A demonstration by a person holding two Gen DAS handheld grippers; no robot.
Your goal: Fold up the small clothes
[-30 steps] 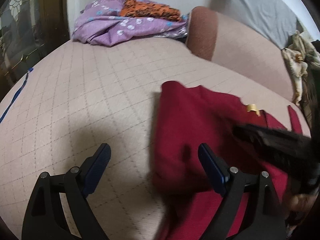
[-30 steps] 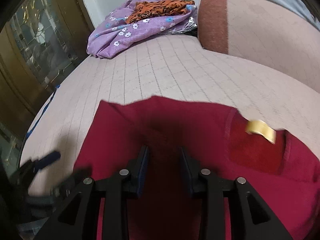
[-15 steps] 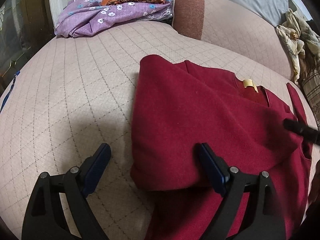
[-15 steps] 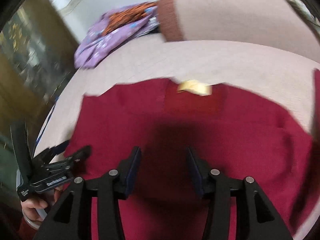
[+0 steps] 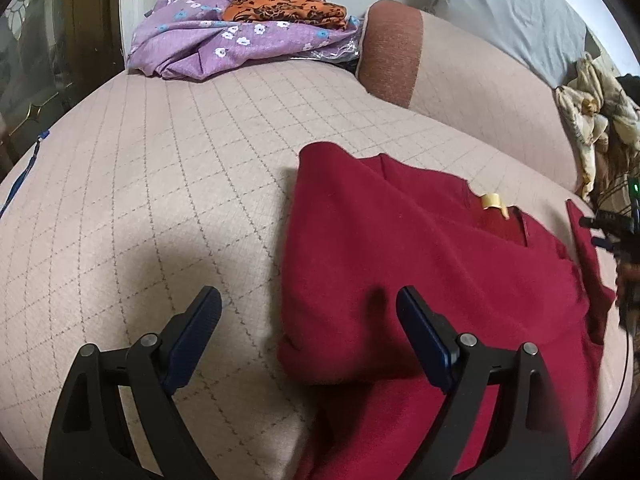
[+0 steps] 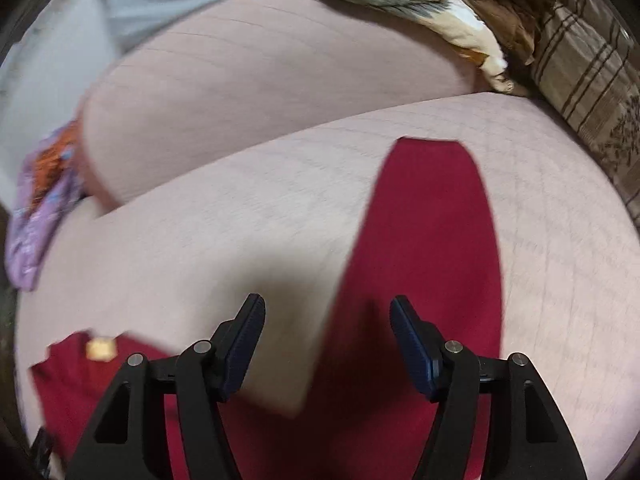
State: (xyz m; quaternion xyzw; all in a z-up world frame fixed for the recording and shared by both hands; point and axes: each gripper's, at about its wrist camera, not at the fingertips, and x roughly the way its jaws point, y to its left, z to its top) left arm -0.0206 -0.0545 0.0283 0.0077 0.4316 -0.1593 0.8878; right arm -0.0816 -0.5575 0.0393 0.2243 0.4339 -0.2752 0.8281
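Bed (image 5: 160,168): pinkish quilted cover with a grid pattern, fills most of both views. Matching bolster (image 5: 460,68) with a rust-brown end runs across the upper right of the left wrist view.

Red garment (image 5: 420,264): lies flat on the bed, right half of the left wrist view, one side folded over the body so the left edge is a thick doubled fold. Yellow neck label (image 5: 491,200) shows at the collar, centre right. In the right wrist view one red sleeve (image 6: 432,220) stretches from lower centre up to the upper right of centre, flat on the cover; the view is motion-blurred.

Purple floral cloth (image 5: 224,44) with an orange patterned piece (image 5: 284,6) on top: upper left of the left wrist view, well apart from the garment. Grey pillow (image 5: 512,12) upper right, a beige patterned cloth (image 5: 588,116) at the right edge.

Left gripper (image 5: 308,312): bottom centre, jaws wide apart, nothing between them; right finger over the folded edge of the garment, left finger over bare cover. Contact with the cloth: cannot tell.

Right gripper (image 6: 326,322): bottom centre of its own view, jaws apart, empty, over the base of the sleeve. Also seen small at the right edge of the left wrist view.
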